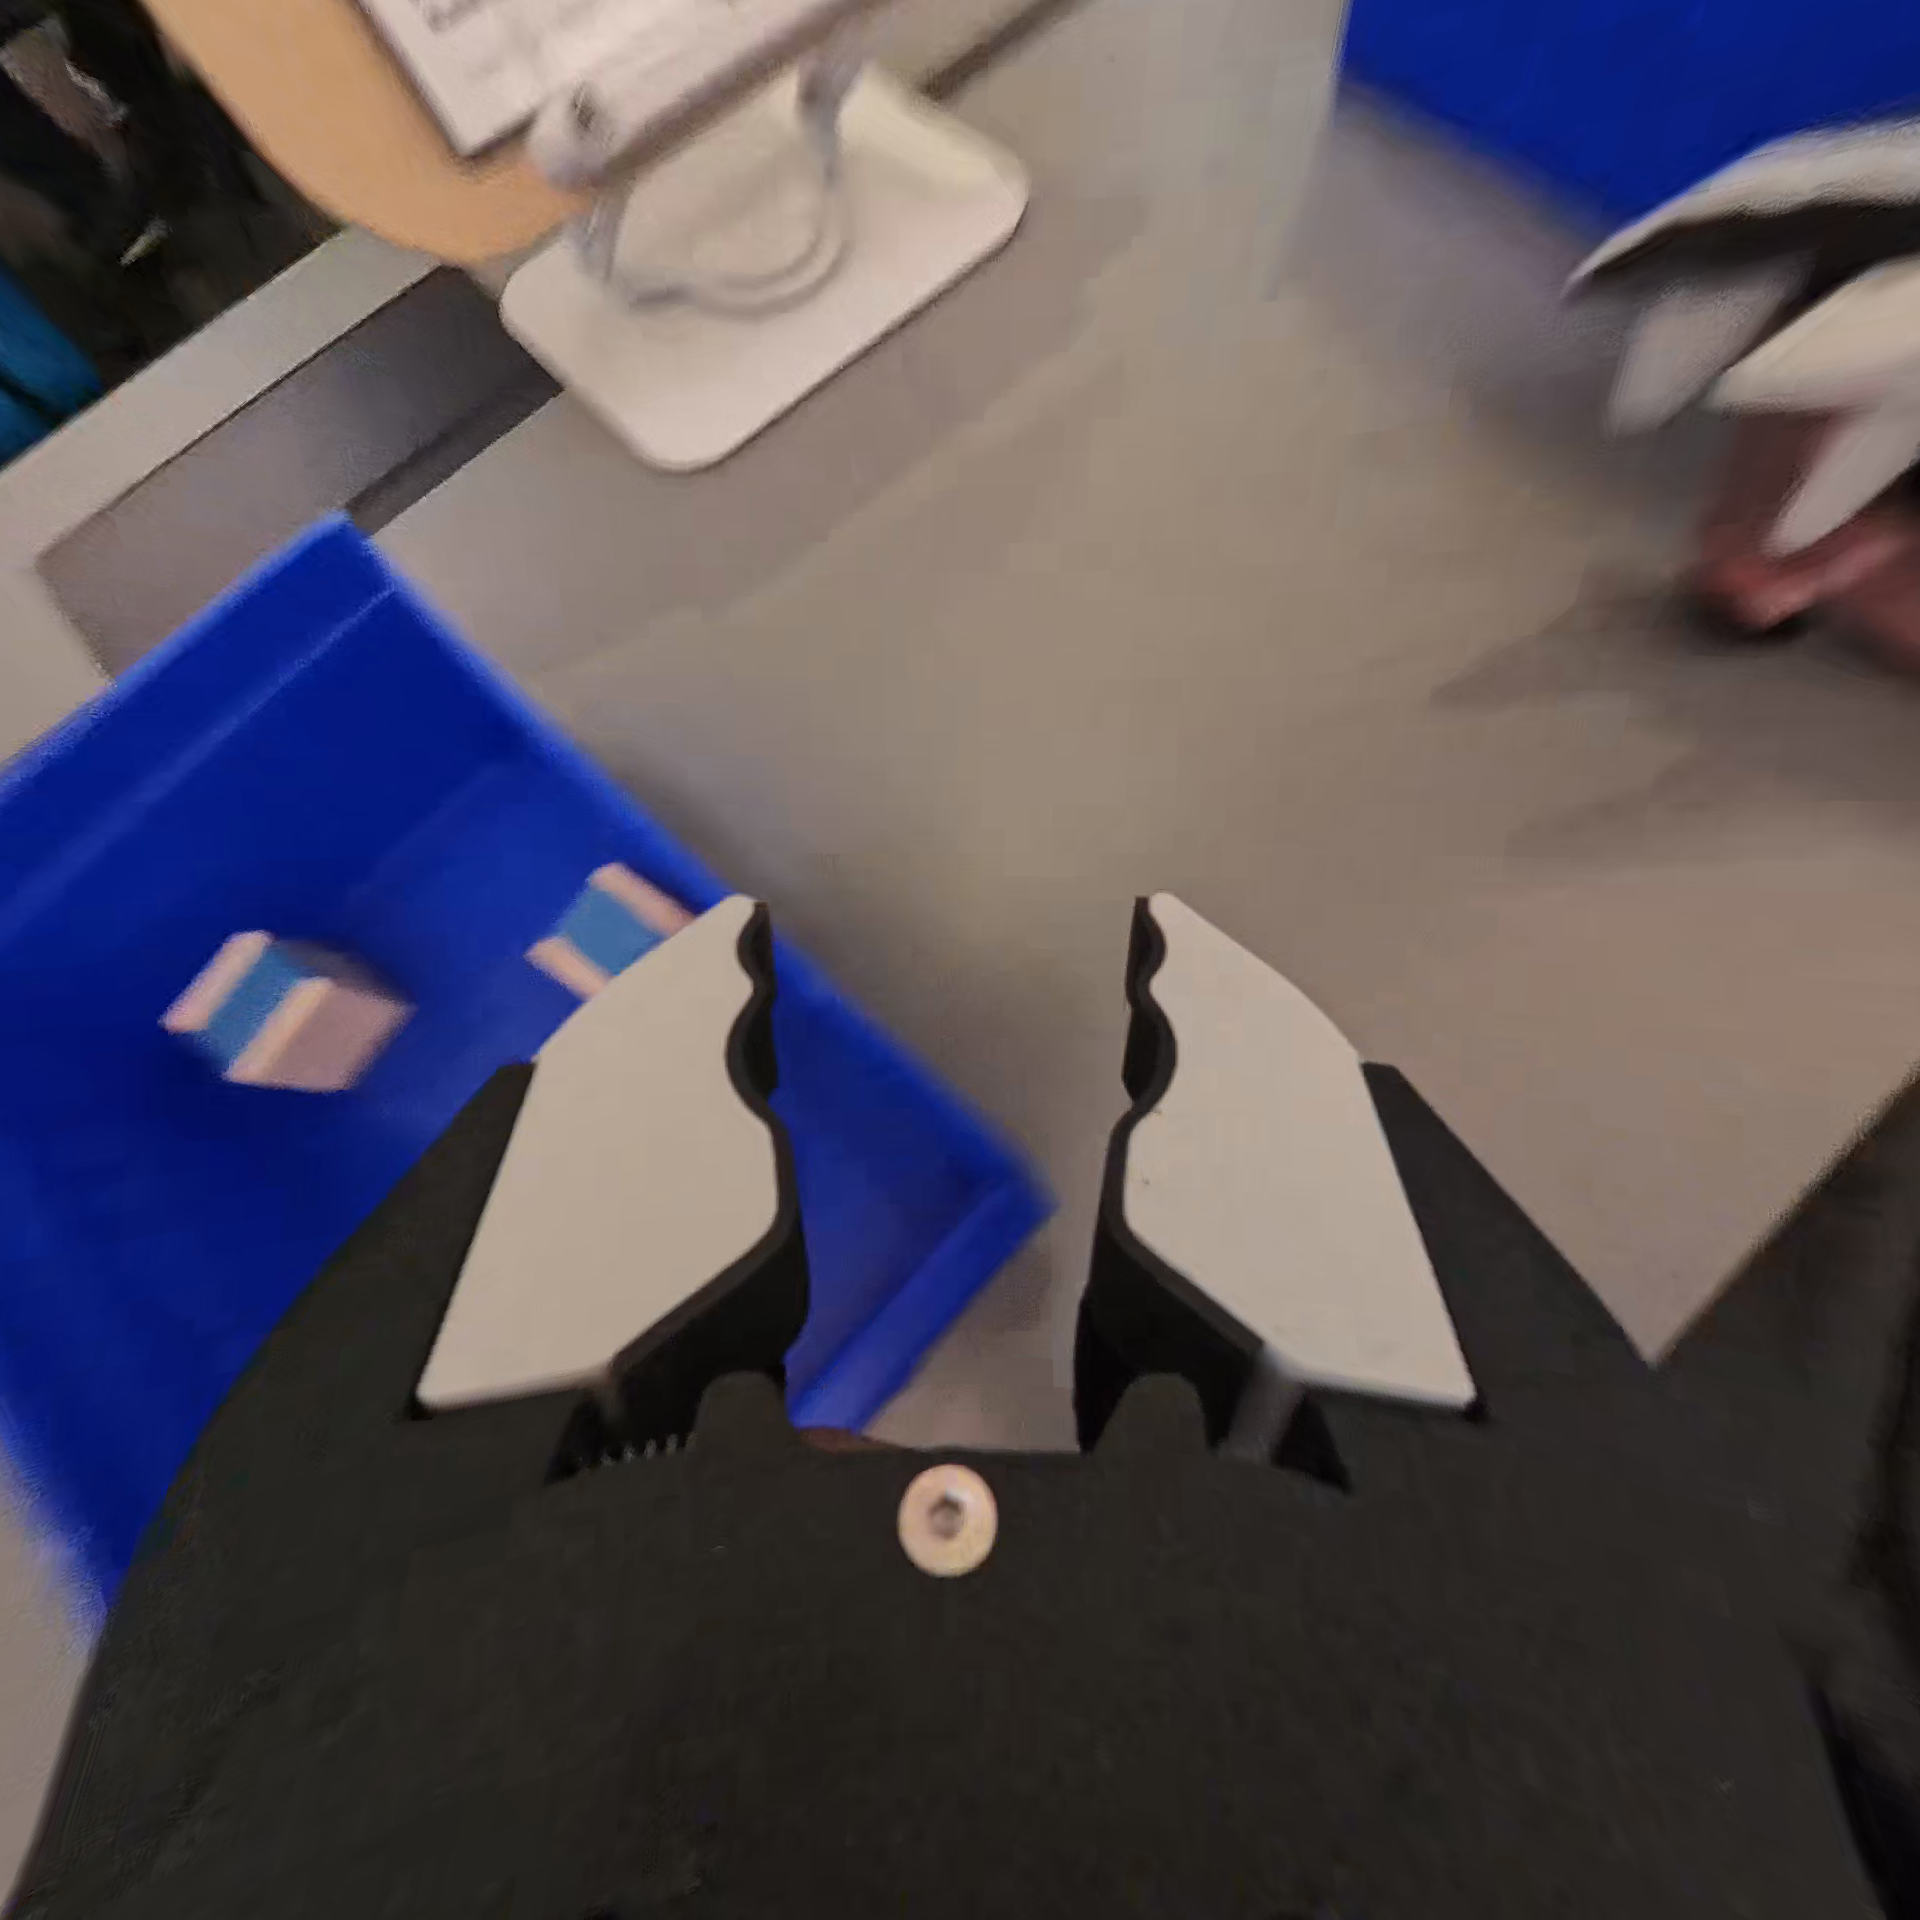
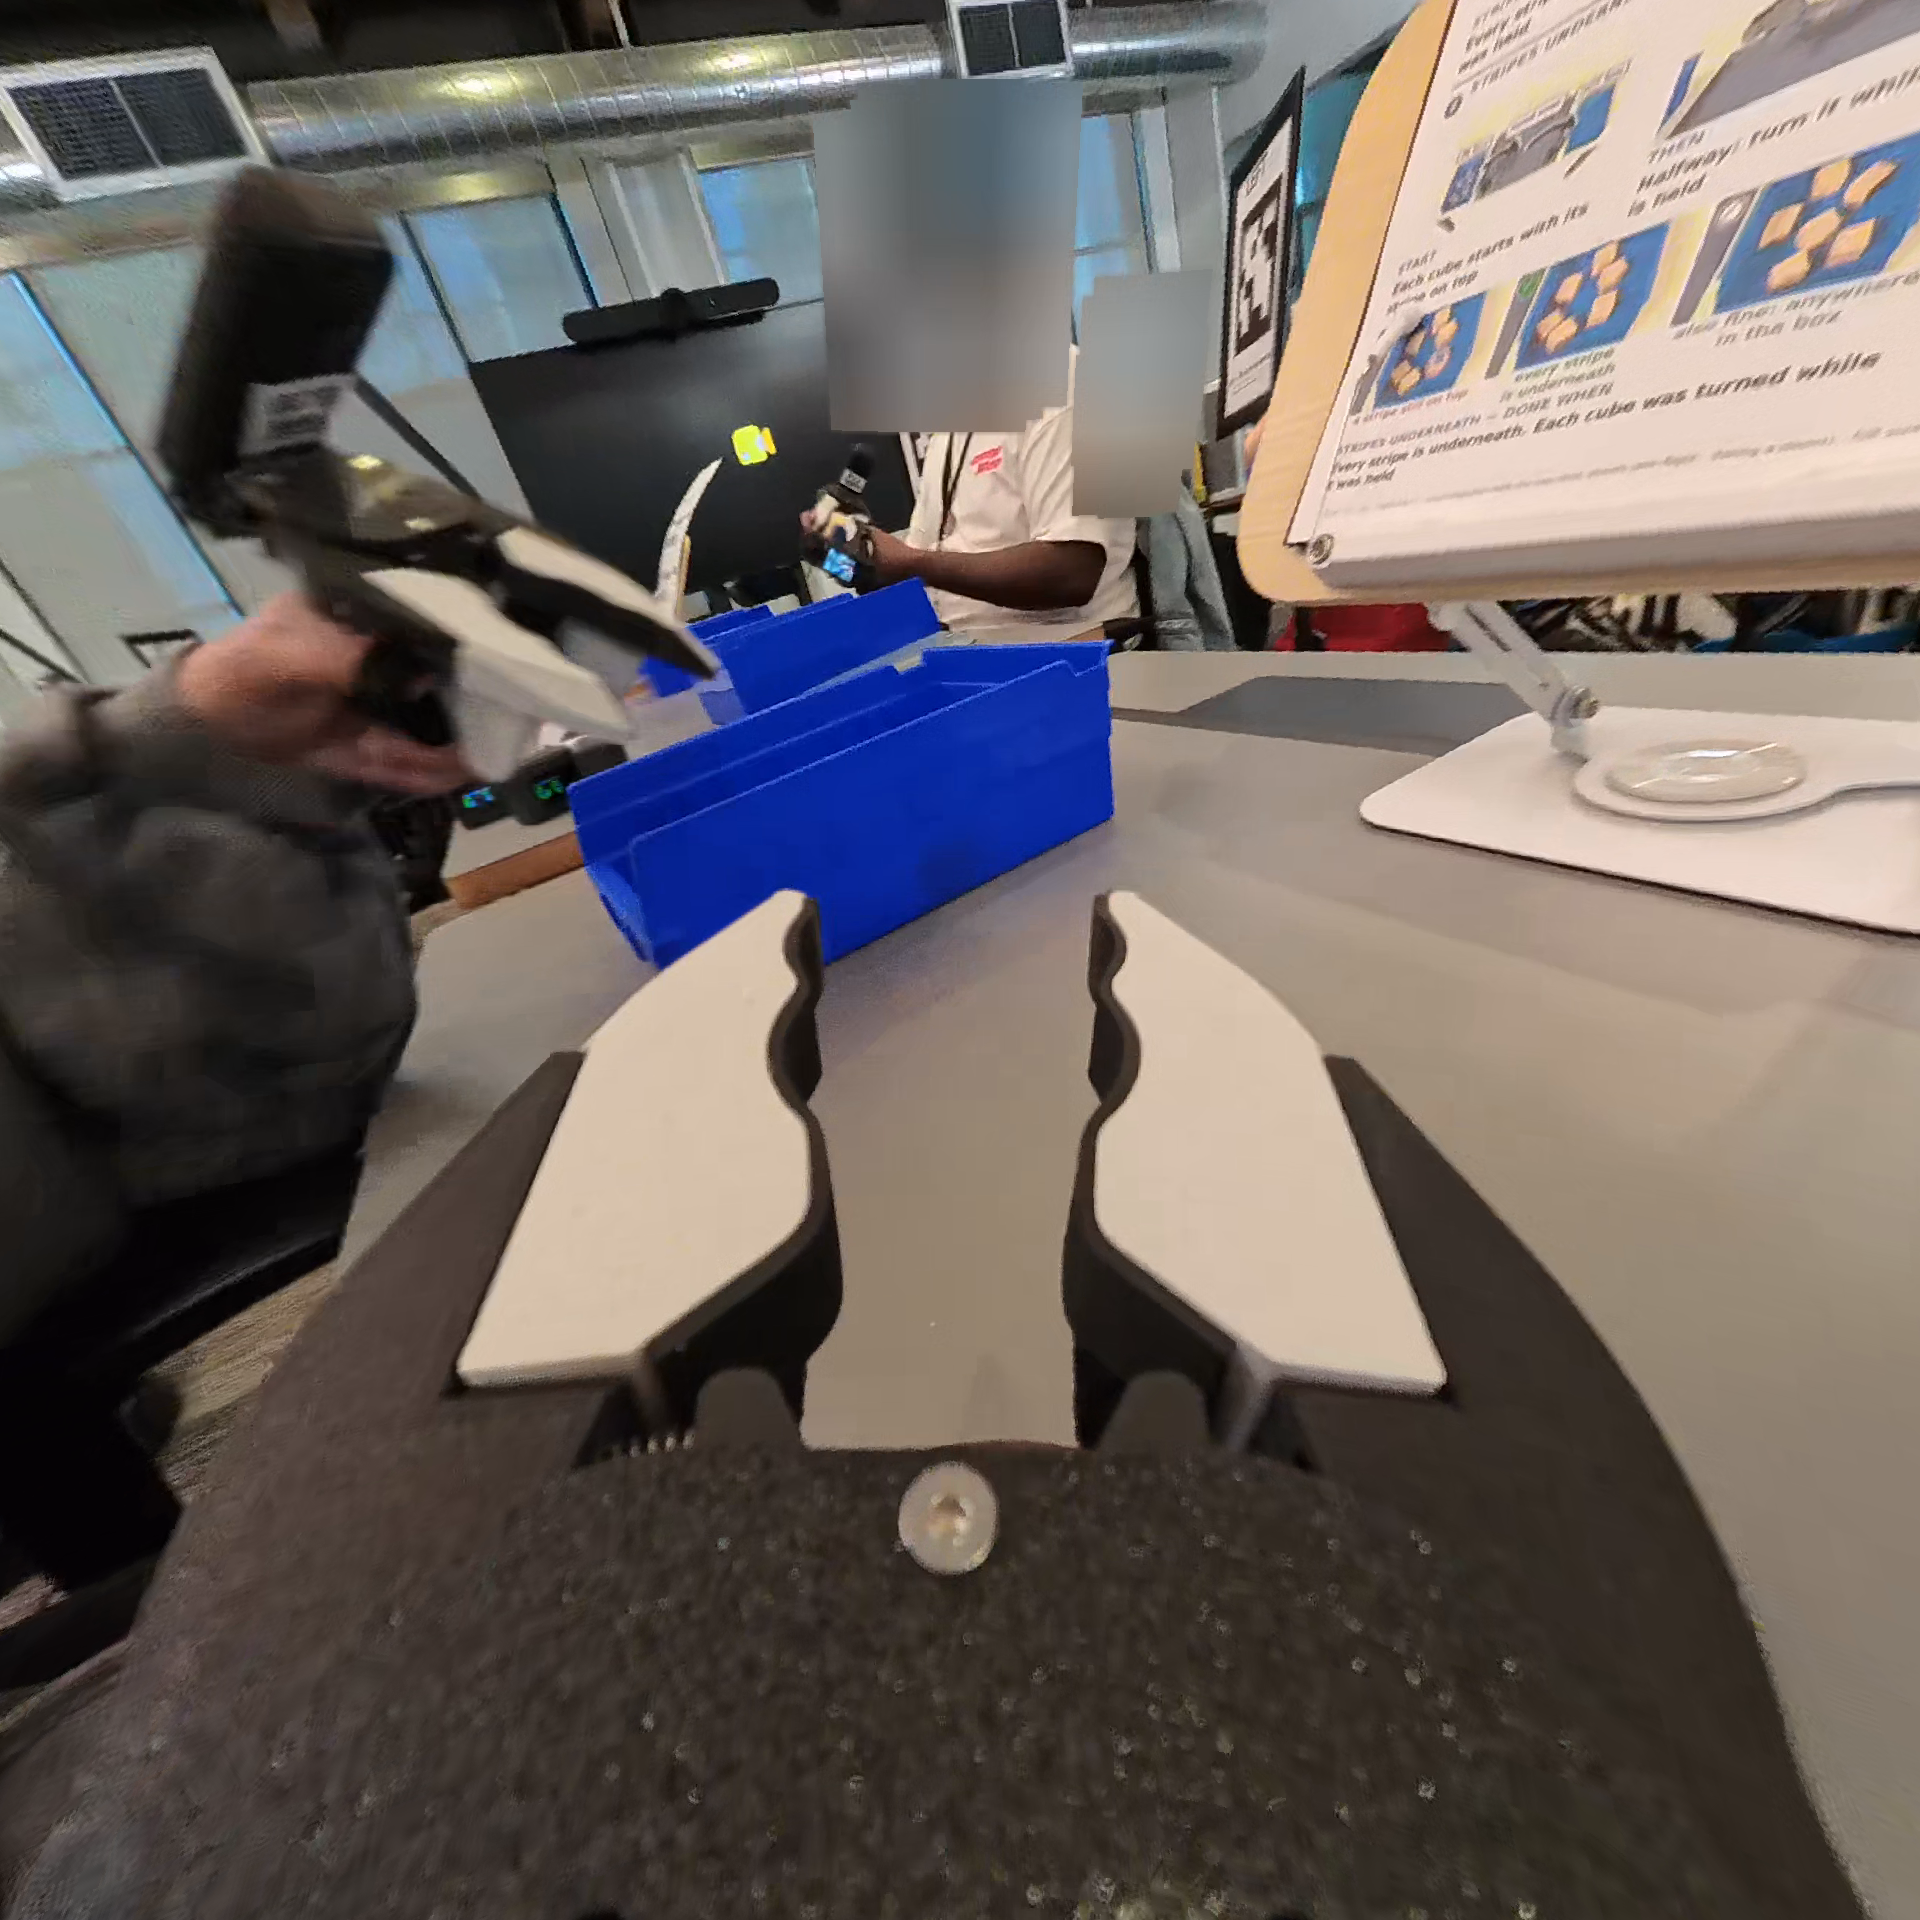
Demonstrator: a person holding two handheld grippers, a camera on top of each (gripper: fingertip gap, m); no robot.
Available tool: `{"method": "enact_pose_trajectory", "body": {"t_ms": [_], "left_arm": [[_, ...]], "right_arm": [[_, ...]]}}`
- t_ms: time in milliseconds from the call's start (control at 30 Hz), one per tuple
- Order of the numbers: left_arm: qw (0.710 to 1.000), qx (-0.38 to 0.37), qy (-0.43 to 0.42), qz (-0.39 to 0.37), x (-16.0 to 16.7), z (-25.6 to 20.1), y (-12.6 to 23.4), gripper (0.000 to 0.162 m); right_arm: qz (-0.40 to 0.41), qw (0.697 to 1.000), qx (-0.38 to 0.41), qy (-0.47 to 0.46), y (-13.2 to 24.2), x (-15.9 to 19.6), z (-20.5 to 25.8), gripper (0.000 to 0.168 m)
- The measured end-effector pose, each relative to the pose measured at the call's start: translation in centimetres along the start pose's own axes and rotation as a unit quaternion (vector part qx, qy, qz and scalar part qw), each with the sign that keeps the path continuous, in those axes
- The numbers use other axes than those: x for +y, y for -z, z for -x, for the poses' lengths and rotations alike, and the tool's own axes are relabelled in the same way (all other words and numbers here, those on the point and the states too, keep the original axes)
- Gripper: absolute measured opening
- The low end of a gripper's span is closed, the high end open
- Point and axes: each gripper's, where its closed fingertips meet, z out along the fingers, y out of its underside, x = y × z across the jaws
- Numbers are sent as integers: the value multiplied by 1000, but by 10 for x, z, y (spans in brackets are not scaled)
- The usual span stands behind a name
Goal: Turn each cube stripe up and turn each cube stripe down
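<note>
Grey tabletop [image 1: 1143, 675] is seen ahead of both jaw pairs. Left of the left gripper [image 1: 951, 914], a blue bin [image 1: 260, 831] keeps two striped cubes [image 1: 286, 1013] [image 1: 608, 930] corralled, stripes seemingly up. Left gripper and right gripper [image 2: 951, 909] are both held parted and empty, touching nothing.

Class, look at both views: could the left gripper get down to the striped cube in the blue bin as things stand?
Probably yes: the left gripper is open and empty above the open-topped blue bin, with nothing covering the striped cube.
</note>
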Motion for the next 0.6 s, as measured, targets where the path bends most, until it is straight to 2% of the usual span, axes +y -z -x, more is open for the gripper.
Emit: {"method": "enact_pose_trajectory", "body": {"t_ms": [67,167,267,500,533,567,600], "left_arm": [[995,0,-61,77,18,38,-10,64],[980,43,-105,163,45,75,-34,66],[963,80,-153,207,63,92,-61,63],[921,77,-242,296,90,118,-114,69],[916,82,-251,301,92,119,-117,61],[914,98,-256,301,94,117,-118,45],[913,107,-256,299,93,117,-118,45]], "right_arm": [[7,1000,-8,-6,0,3,3,49],[7,1000,-14,-2,1,3,6,47],[9,1000,-17,-7,0,4,6,47],[18,999,-18,-24,-2,8,1,46],[20,999,-19,-27,-3,9,0,46],[22,999,-19,-29,-3,10,0,46],[23,999,-19,-31,-3,10,-1,45]]}}
